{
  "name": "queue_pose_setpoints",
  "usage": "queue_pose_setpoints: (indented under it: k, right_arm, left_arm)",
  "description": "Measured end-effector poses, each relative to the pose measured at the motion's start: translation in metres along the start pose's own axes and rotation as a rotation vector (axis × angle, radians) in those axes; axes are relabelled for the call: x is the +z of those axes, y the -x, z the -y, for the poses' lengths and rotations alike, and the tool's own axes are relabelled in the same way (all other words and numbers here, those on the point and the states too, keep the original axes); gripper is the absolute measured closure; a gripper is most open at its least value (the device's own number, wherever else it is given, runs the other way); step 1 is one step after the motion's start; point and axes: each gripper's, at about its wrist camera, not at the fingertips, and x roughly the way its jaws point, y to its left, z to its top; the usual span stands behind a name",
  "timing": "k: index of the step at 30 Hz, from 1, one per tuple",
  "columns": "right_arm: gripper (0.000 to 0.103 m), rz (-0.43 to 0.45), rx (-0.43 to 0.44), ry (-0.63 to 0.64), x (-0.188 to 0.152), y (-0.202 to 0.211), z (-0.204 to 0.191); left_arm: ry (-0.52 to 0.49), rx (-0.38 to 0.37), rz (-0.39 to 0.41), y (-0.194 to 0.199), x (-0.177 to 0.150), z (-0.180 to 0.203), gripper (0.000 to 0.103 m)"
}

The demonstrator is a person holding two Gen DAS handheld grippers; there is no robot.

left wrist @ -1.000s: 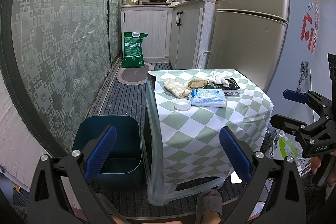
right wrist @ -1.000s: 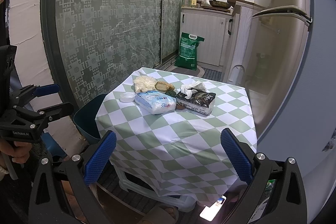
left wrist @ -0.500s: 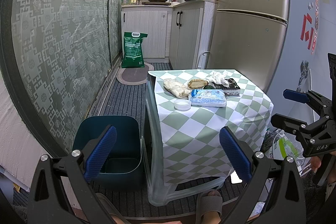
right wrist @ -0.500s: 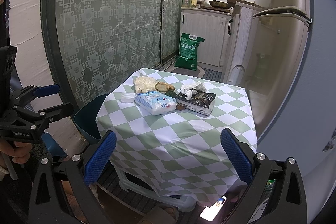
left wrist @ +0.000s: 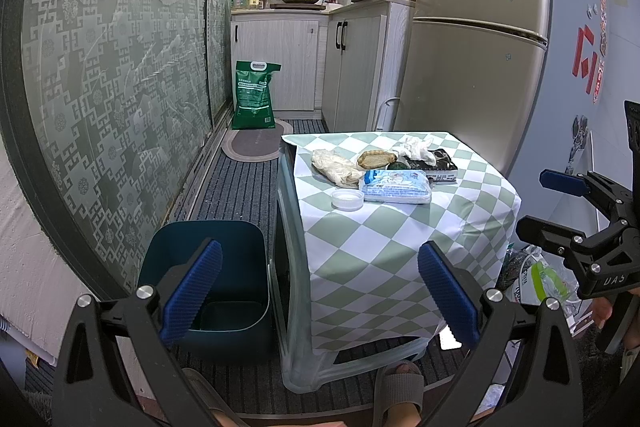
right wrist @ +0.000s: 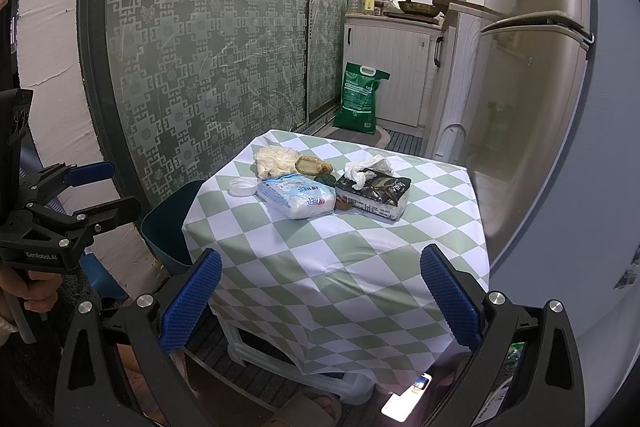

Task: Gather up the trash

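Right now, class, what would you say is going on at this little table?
A person holds two open grippers, the left gripper and right gripper, back from the checkered table, gripping nothing. A white lid, crumpled plastic bag, wet-wipes pack and tissue box sit untouched. The dark blue bin stands beside the table.

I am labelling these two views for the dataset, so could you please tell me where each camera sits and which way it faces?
Left wrist view: sits on the left tongs, held back from the table's near-left corner, looking along the table toward the kitchen, with the blue bin below; a sandalled foot and the right tongs show.
Right wrist view: sits on the right tongs, facing the table from its right; the left tongs and the hand show.
Both share the trash pile, the green bag, the fridge.
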Motion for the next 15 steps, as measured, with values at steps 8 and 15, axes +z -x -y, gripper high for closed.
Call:
queue_pose_setpoints:
  k: [8, 15]
  right_arm:
    - [0.002, 0.000, -0.012, -0.010, -0.001, 0.000, 0.002]
    - [0.003, 0.007, 0.004, -0.049, 0.011, 0.011, 0.019]
  left_arm:
    - [0.001, -0.012, 0.005, 0.003, 0.001, 0.002, 0.003]
    - [-0.027, -0.021, 0.002, 0.000, 0.000, 0.007, 0.003]
